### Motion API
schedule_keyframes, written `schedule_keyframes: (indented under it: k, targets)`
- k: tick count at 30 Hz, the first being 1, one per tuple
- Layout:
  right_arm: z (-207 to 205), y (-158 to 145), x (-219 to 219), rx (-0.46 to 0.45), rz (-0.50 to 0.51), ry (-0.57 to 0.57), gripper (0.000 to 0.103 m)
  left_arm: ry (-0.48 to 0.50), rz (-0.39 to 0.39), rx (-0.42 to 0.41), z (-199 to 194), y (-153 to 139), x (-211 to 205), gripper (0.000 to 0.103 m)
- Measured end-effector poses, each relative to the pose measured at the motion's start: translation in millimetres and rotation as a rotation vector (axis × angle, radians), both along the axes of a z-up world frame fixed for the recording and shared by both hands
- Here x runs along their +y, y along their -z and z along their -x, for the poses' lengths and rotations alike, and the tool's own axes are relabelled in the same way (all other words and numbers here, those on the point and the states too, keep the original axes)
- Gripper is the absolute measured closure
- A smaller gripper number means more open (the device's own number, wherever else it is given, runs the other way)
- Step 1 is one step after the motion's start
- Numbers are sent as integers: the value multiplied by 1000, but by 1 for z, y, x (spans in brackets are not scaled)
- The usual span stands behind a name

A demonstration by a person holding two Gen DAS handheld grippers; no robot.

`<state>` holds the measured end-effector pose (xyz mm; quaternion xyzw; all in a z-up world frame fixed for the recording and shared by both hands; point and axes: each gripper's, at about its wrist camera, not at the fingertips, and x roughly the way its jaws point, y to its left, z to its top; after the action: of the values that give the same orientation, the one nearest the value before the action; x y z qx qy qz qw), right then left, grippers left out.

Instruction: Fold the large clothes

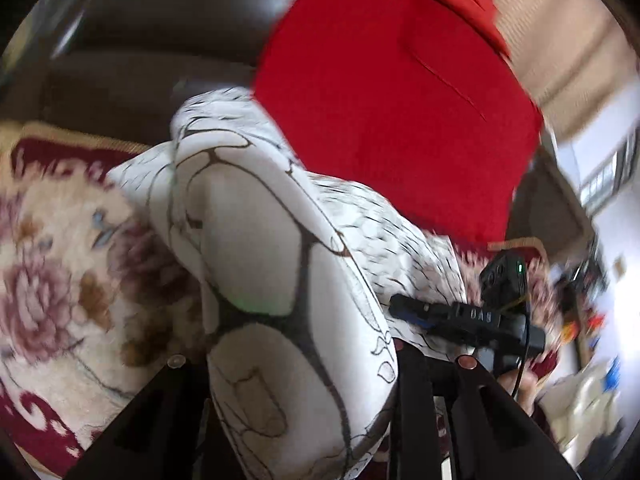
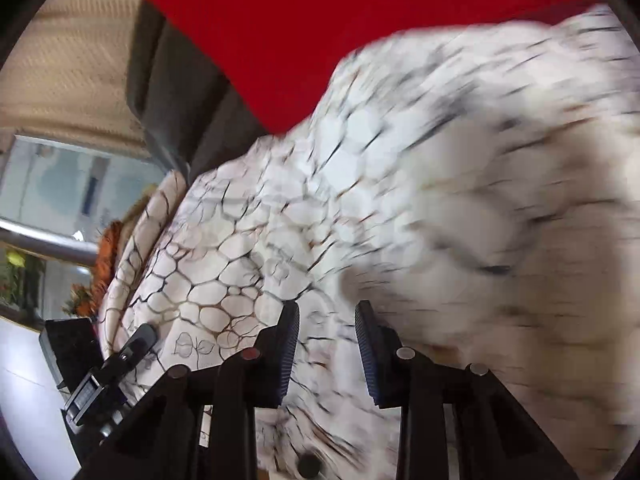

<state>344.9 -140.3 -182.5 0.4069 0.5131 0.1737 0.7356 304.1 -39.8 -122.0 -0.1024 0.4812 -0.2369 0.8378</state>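
Left gripper (image 1: 304, 392) clamps a bunched fold of the white crackle-print garment (image 1: 256, 240) heaped below the red cushion (image 1: 380, 92), right gripper (image 2: 327, 344) gapes over the cloth, gripping nothing; soft, light, floppy stuff, best pinched at hem corners.

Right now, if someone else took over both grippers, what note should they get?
Left gripper: shut on a bunched fold of the white patterned garment, which is lifted off the floral cover.
Right gripper: open, with its pads apart just over the same garment and nothing visibly pinched.
Things: the garment lies crumpled across the seat, in front of the red cloth on the dark sofa.
Done: no neat fold shows.
Left: probably grip with the right, spread the garment flat, then fold it.
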Motion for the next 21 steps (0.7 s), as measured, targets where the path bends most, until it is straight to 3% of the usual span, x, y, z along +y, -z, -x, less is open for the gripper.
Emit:
schedule_keyframes:
  k: [3, 4, 8, 10, 11, 14, 18, 21]
  targets:
    - [15, 10, -50, 72, 17, 83, 69, 82, -142, -22, 13, -15, -63, 77]
    - [20, 14, -67, 95, -21, 102, 69, 106, -170, -31, 17, -16, -78, 77]
    - [45, 9, -124, 33, -69, 205, 67, 242, -344, -51, 43, 5, -165, 77]
    - [59, 18, -149, 23, -145, 258, 48, 303, -403, -21, 52, 35, -200, 76]
    - [64, 26, -156, 25, -195, 274, 45, 320, -424, 6, 54, 55, -212, 74]
    - [76, 45, -167, 10, -316, 286, 47, 326, -412, 38, 51, 93, -219, 69]
    - [81, 38, -173, -14, -330, 310, 41, 299, -250, 81, 50, 91, -187, 69]
    - [80, 24, -164, -38, -307, 326, 41, 318, -213, 74, 45, 93, -170, 68]
